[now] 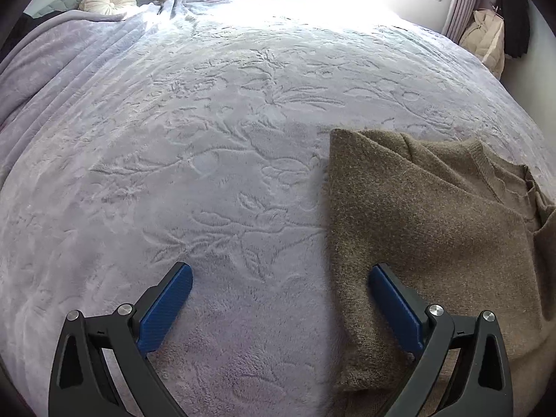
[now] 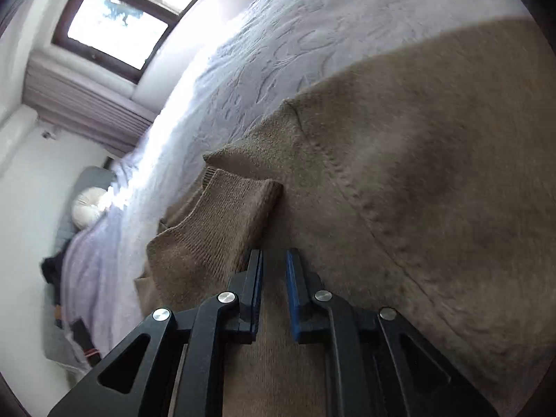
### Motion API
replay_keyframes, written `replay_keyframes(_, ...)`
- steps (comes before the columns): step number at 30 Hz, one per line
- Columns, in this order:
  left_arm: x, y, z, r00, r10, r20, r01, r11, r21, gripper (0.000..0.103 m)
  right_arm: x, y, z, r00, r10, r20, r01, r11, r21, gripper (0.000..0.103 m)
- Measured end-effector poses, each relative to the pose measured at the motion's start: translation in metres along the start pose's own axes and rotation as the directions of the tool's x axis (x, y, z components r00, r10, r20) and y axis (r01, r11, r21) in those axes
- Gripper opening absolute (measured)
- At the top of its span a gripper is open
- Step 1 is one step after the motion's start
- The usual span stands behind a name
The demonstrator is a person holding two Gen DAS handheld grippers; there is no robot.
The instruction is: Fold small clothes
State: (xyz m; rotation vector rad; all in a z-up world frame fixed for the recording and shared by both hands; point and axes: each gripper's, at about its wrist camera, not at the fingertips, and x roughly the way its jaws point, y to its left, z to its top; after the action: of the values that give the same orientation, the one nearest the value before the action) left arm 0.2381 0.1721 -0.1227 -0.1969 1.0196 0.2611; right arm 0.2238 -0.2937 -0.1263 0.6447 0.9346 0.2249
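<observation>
2 grippers over 1 brown sweater [image 1: 427,229], lying part-folded on the near right of the pale bedspread [image 1: 173,139]. Left gripper [image 1: 279,274] spread wide, holding nothing, right finger above the sweater's left edge. Right gripper [image 2: 272,260] narrowed to a slim gap, empty, just short of the ribbed collar [image 2: 215,222]. Likely soft, light, limp knit; best pinched at edges or shoulder corners.

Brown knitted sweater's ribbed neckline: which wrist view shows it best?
Right wrist view: the brown knitted sweater's ribbed neckline sits close, just ahead of the right gripper. Left wrist view shows it only small, at the far right edge.
</observation>
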Motion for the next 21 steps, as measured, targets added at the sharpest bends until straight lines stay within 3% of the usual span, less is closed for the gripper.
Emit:
replay_keyframes(1, -0.002, 0.002, 0.004, 1.000, -0.003, 0.011, 0.003, 1.000, 0.002, 0.102, -0.006, 0.001, -0.002, 1.000, -0.001, 0.011, 0.001, 1.000, -0.010, 0.015)
replay_keyframes(3, -0.004, 0.001, 0.012, 0.999, -0.032, 0.018, 0.032, 0.999, 0.017, 0.102, -0.011, 0.009, -0.004, 1.000, 0.002, 0.002, -0.001, 0.999, -0.054, 0.025)
replay_keyframes(5, 0.003, -0.003, 0.023, 0.994, -0.110, -0.027, 0.111, 0.993, 0.027, 0.102, -0.006, 0.017, -0.003, 0.997, 0.068, -0.033, -0.070, 0.996, -0.056, 0.065)
replay_keyframes(6, 0.009, -0.007, 0.028, 0.987, -0.154, -0.054, 0.156, 0.987, 0.027, 0.102, -0.001, 0.024, -0.002, 0.994, 0.104, -0.037, -0.106, 0.993, -0.056, 0.070)
replay_keyframes(9, 0.021, -0.023, 0.041, 0.972, -0.222, -0.082, 0.226, 0.973, 0.051, 0.098, 0.015, 0.041, 0.001, 0.990, 0.131, -0.049, -0.134, 0.989, -0.056, 0.070)
replay_keyframes(13, 0.036, -0.045, 0.053, 0.963, -0.235, -0.129, 0.250, 0.961, 0.120, 0.070, 0.046, 0.048, 0.007, 0.979, 0.188, -0.080, -0.191, 0.981, -0.021, 0.070)
replay_keyframes(14, 0.038, -0.047, 0.055, 0.960, -0.245, -0.137, 0.262, 0.958, 0.121, 0.056, 0.053, 0.050, 0.008, 0.976, 0.197, -0.087, -0.199, 0.980, -0.013, 0.069)
replay_keyframes(15, 0.038, -0.049, 0.057, 0.955, -0.259, -0.143, 0.277, 0.953, 0.121, 0.048, 0.060, 0.052, 0.010, 0.974, 0.207, -0.096, -0.208, 0.978, 0.002, 0.068)
replay_keyframes(16, 0.036, -0.051, 0.060, 0.955, -0.263, -0.136, 0.279, 0.953, 0.121, 0.026, 0.067, 0.054, 0.013, 0.972, 0.209, -0.104, -0.209, 0.978, 0.019, 0.056)
replay_keyframes(17, 0.035, -0.051, 0.062, 0.957, -0.259, -0.130, 0.275, 0.953, 0.124, 0.017, 0.071, 0.051, 0.015, 0.972, 0.206, -0.109, -0.204, 0.979, 0.028, 0.024)
replay_keyframes(18, 0.034, -0.050, 0.064, 0.956, -0.262, -0.127, 0.277, 0.953, 0.119, 0.017, 0.077, 0.053, 0.016, 0.972, 0.201, -0.125, -0.198, 0.979, 0.038, 0.005)
replay_keyframes(21, 0.034, -0.043, 0.060, 0.955, -0.277, -0.111, 0.288, 0.951, 0.111, 0.017, 0.062, 0.066, 0.018, 0.964, 0.263, -0.046, -0.264, 0.965, -0.001, 0.007)
